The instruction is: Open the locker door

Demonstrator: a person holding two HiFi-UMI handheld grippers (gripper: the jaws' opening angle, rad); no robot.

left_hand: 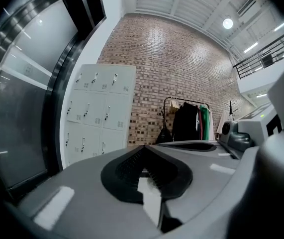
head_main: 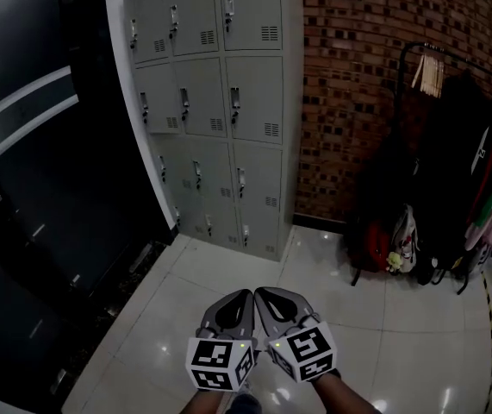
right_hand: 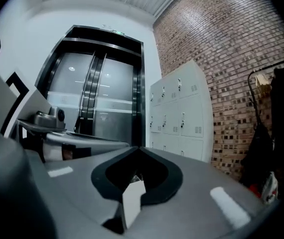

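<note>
A grey bank of lockers (head_main: 211, 102) stands against the far wall, and all the doors I can see are closed, each with a small latch handle. It also shows in the left gripper view (left_hand: 99, 116) and the right gripper view (right_hand: 179, 116), still far off. My left gripper (head_main: 249, 292) and right gripper (head_main: 259, 291) are side by side low in the head view, over the white tiled floor and well short of the lockers. Both point towards them. The left gripper (left_hand: 142, 147) is shut with nothing in it, and so is the right gripper (right_hand: 138, 148).
A brick wall (head_main: 349, 76) runs to the right of the lockers. A clothes rack (head_main: 461, 171) with hanging garments stands at the right, with bags (head_main: 383, 240) on the floor beneath it. Dark glass doors (head_main: 39, 188) line the left side. Glossy white floor tiles (head_main: 228, 266) lie between me and the lockers.
</note>
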